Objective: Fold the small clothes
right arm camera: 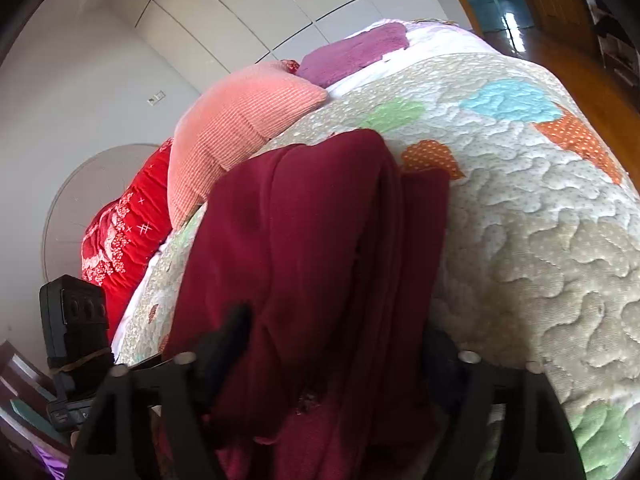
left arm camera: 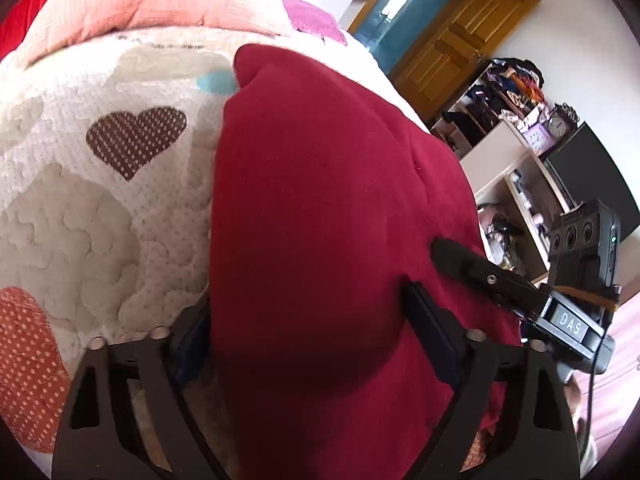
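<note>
1. On my left wrist feed the dark red knit garment (left arm camera: pixel 320 200) lies on the quilted bedspread with heart patches (left arm camera: pixel 100 216), a long folded bulk running away from me toward the bed's far end.
2. My left gripper (left arm camera: pixel 308 340) has its jaws spread wide, one on each side of the near end of the garment. The cloth fills the gap between them, but I cannot tell whether the pads actually press on it.
3. In the same feed the right gripper (left arm camera: pixel 500 280) comes in from the right, one black finger lying on the garment's right side.
4. On the right wrist feed, that gripper's jaws stand partly apart with folds of the garment (right arm camera: pixel 312 260) between them. The left finger (right arm camera: pixel 228 340) sits against the cloth; whether it pinches, I cannot tell.
5. The garment here shows several stacked layers along its right edge, resting on the bedspread (right arm camera: pixel 540 240).
6. Beyond it lie a salmon-pink ribbed pillow (right arm camera: pixel 240 128), a purple fuzzy cushion (right arm camera: pixel 356 52) and a red floral blanket (right arm camera: pixel 120 236).
7. The left wrist feed also shows a wooden door (left arm camera: pixel 460 36) and an open shelf unit (left arm camera: pixel 504 120) packed with clutter.
</note>
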